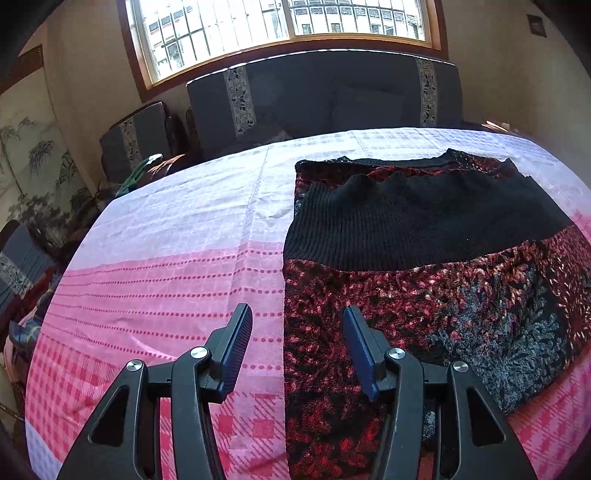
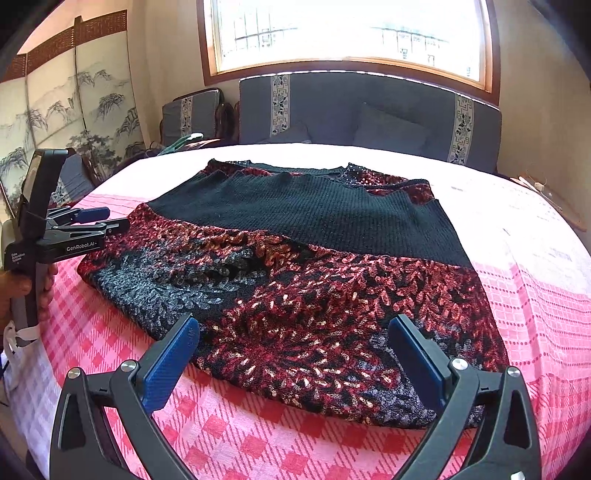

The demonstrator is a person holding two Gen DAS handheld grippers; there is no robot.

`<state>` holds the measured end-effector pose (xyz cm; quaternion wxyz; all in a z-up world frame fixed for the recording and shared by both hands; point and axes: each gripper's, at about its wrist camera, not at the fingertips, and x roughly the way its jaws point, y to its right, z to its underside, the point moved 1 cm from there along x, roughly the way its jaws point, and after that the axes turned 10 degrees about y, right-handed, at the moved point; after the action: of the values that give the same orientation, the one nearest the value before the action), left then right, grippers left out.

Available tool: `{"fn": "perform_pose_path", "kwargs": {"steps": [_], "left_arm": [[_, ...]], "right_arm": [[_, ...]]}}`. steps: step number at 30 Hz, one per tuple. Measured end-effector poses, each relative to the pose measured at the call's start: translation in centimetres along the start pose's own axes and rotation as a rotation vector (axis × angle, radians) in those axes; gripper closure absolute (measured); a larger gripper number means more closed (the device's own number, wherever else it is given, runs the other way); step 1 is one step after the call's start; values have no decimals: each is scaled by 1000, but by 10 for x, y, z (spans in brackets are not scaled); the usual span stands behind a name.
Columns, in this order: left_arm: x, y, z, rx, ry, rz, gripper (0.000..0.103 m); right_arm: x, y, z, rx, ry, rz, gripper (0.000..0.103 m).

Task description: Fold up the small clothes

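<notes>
A folded knit garment [image 1: 424, 295], red, black and grey with a black ribbed band [image 1: 424, 225] laid across it, lies flat on a pink and white checked cloth [image 1: 166, 280]. My left gripper [image 1: 297, 326] hovers open over the garment's left edge, one finger above the cloth and one above the knit, with nothing clamped. In the right wrist view the garment [image 2: 295, 295] fills the middle. My right gripper [image 2: 295, 330] stands wide open above its near edge. The left gripper [image 2: 114, 218], held by a hand [image 2: 14, 295], sits at the garment's left corner.
The cloth-covered surface curves away to edges at the left [image 1: 48, 332] and right [image 2: 561, 258]. Behind it stand a dark sofa [image 1: 325, 92] with patterned strips, a matching chair [image 1: 136, 136] and a window [image 2: 351, 33]. A painted folding screen [image 2: 74, 103] lines the left wall.
</notes>
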<state>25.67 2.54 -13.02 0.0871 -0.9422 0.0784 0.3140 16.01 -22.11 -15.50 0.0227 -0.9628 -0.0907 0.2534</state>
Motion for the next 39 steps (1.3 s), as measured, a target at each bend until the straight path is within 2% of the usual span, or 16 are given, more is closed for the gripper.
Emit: {"fn": "perform_pose_path", "kwargs": {"steps": [9,14,18,22,25,27,28,29,30,31,34,37,39], "left_arm": [[40,-28,-26,-131,-110,232,51],[70,-40,-45,-189,-141,309,51],[100,-42,-54,-203,-187,325,51],[116,-43,-64,-244,-175,431,51],[125,-41,-70,-222,-175,471,51],[130,-45,-73,-251,-177,502,52],[133,-49,-73,-274,-180,512,54],[135,-53,-73,-290,-184,494,68],[137,-56,-72,-291,-188,456,90],[140,-60,-71,-298,-189,438,95],[142,-65,-69,-335,-184,451,95],[141,-62,-70,-300,-172,447,93],[140,-59,-71,-270,-171,449,90]], "right_arm": [[0,0,0,3,3,-15,1],[-2,1,0,13,13,-26,1],[-4,1,0,15,17,-33,1],[-6,3,0,21,23,-41,1],[-6,4,0,30,27,-48,1],[-6,5,0,34,28,-53,1],[-7,5,0,36,29,-54,1],[-7,5,0,37,29,-56,1],[-7,5,-1,39,30,-57,1],[-7,5,-1,41,30,-59,1],[-7,7,-1,52,33,-65,1],[-10,11,-1,77,46,-80,1],[-9,15,-4,114,51,-130,1]]}}
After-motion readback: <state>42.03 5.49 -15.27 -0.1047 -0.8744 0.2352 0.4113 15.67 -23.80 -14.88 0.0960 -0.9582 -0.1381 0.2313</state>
